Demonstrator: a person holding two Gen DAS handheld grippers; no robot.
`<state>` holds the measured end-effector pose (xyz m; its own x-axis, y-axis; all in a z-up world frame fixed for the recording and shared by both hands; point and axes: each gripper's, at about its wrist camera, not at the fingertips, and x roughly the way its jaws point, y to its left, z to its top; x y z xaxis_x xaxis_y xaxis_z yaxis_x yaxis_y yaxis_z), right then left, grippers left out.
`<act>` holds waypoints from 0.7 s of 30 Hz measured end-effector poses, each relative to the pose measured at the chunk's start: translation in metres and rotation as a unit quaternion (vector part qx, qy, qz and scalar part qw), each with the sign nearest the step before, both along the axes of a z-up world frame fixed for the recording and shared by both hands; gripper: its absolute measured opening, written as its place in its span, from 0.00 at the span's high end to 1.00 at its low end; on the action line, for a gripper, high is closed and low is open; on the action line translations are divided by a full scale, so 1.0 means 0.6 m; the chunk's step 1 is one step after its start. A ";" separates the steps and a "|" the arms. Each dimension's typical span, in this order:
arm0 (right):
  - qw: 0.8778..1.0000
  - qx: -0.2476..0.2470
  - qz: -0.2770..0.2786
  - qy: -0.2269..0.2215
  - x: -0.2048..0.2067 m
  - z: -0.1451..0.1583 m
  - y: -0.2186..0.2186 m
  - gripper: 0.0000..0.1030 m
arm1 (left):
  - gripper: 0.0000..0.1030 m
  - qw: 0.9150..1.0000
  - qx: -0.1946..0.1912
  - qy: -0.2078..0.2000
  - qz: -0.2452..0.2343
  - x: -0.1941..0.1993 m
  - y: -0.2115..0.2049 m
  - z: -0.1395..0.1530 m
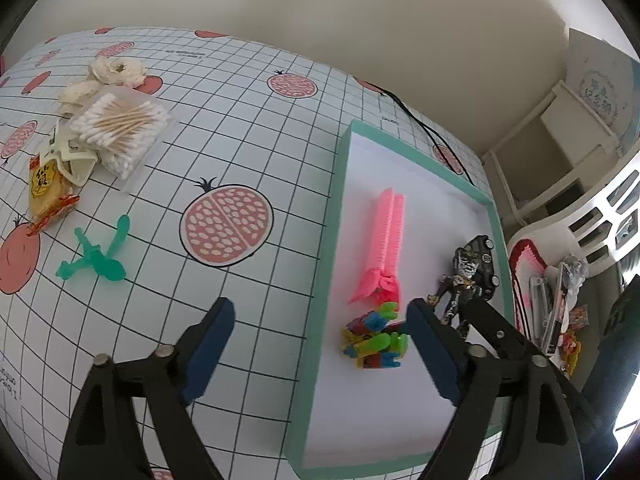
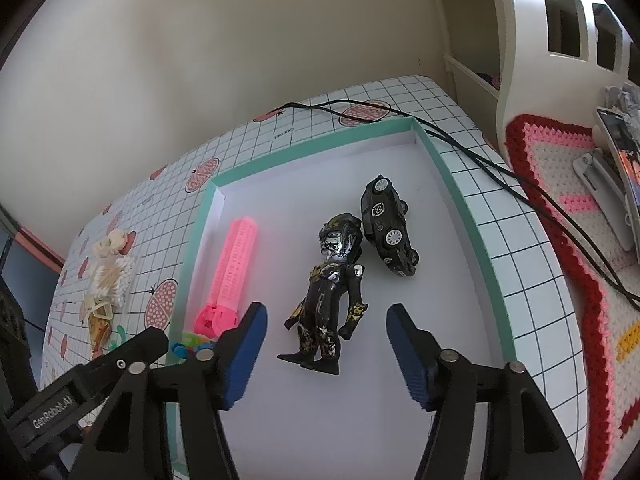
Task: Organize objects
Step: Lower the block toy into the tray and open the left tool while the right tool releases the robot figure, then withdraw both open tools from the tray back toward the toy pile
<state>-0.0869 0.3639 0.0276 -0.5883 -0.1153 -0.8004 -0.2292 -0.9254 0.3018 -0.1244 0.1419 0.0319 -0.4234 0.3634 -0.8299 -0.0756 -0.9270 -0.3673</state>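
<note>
Left wrist view alone shows cotton swabs (image 1: 120,126), right wrist view toy car (image 2: 388,226)

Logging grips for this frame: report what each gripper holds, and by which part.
Nothing is held. The left gripper and the right gripper are both open and empty; the black figure lies loose in the tray.

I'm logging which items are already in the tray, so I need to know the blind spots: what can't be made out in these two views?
- Colorful block toy: the right wrist view shows only a sliver, behind the left gripper.
- Black toy car: in the left wrist view, mostly hidden by the figurine.
- Snack packet: print too small to read; tiny and blurred in the right wrist view.
- Teal tray: near edge hidden behind both grippers.
</note>
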 end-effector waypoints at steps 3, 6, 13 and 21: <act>1.000 0.001 0.001 0.000 -0.001 -0.001 -0.001 0.27 | 0.10 1.000 -0.004 0.001 0.001 0.000 -0.001 -0.003; 1.000 0.004 0.002 0.000 -0.001 -0.001 -0.001 0.21 | 0.09 1.000 -0.007 0.000 0.008 0.000 -0.004 -0.006; 1.000 0.005 0.000 0.000 0.000 -0.003 -0.001 0.06 | 0.05 1.000 -0.004 0.003 0.016 -0.001 -0.010 -0.008; 1.000 0.003 -0.001 0.004 0.000 -0.004 0.000 0.00 | 0.00 1.000 -0.017 0.014 0.016 0.001 -0.011 -0.007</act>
